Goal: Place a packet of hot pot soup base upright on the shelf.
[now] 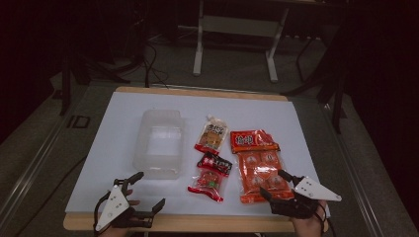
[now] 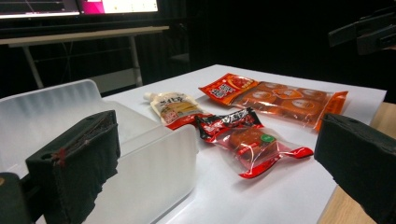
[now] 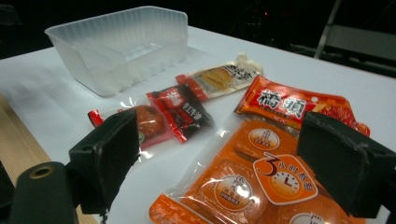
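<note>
1. From the high view I see the desk [image 1: 123,123], white-topped with a wooden edge, with four things laid across its middle.
2. The clear, frosted rectangular plastic tray [image 1: 158,143] sits at about 9 o'clock from the desk's centre, upright and with nothing in it.
3. Just beside it, toward 3 o'clock, lies the cream-and-brown snack pouch with a red bottom edge [image 1: 212,135], flat on the desk.
4. At 6 o'clock from that pouch lies the small red-and-black clear packet with a round reddish piece inside [image 1: 210,177]; the two packets' ends touch or nearly so.
5. At 3 o'clock lies the large orange plastic bag of round individually wrapped pieces [image 1: 256,165], flat, its printed header pointing to 12 o'clock.
6. My left tongs [image 1: 149,191] hover at 7 o'clock by the desk's near edge, spread wide and holding nothing; the tray's near corner shows just past the left jaw.
7. My right tongs [image 1: 274,183] sit at 5 o'clock, spread wide over the near end of the orange bag; I cannot tell if they touch it.
</note>
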Tool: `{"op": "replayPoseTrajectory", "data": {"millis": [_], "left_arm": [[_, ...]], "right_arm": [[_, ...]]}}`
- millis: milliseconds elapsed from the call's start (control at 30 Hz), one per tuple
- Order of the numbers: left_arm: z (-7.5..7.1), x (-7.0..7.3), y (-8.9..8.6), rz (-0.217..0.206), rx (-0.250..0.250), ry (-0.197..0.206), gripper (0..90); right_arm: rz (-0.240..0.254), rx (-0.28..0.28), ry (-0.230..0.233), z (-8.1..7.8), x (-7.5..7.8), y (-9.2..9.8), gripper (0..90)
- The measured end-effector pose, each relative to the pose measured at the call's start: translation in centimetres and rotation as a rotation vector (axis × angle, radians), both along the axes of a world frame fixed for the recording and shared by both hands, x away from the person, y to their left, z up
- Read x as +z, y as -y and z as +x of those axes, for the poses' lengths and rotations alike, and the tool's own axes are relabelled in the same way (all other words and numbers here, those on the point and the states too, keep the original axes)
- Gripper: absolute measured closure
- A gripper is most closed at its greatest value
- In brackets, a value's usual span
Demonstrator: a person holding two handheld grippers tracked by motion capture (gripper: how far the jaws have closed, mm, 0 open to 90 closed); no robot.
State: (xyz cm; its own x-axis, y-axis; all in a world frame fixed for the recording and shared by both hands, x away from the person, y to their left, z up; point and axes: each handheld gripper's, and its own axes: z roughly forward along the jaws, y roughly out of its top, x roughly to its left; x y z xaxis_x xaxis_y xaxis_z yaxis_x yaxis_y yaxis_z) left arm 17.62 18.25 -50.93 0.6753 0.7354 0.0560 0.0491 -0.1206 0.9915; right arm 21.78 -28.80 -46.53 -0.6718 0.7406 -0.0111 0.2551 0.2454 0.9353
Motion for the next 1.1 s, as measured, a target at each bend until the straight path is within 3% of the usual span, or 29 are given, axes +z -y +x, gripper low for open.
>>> {"op": "replayPoseTrajectory", "data": {"millis": [67,333,500,633,767,900,1100], "left_arm": [[0.0,0.0,0.0,0.003,0.0,0.002,0.8],[-0.1,0.0,0.2,0.009,-0.006,0.006,0.7],[-0.1,0.0,0.3,0.011,-0.007,0.005,0.8],[-0.2,0.1,0.2,0.009,-0.008,0.007,0.7],[-0.2,0.1,0.3,0.0,-0.014,0.004,0.7],[-0.3,0.1,0.4,0.002,-0.023,0.001,0.7],[-0.3,0.2,0.5,0.005,-0.025,0.004,0.7]], "right_arm": [[-0.01,0.005,0.012,-0.3,0.2,-0.1,12.9],[-0.053,0.048,-0.015,-0.3,0.0,-0.7,12.6],[-0.134,0.08,-0.009,-0.3,-0.8,-1.8,12.9],[-0.149,0.107,-0.036,-0.2,-0.8,-2.4,14.2],[-0.115,0.144,-0.059,-0.2,-0.2,-2.4,15.3],[-0.091,0.183,0.015,-0.5,0.9,-2.3,13.7],[-0.083,0.153,0.021,-0.7,2.7,-2.1,11.8]]}}
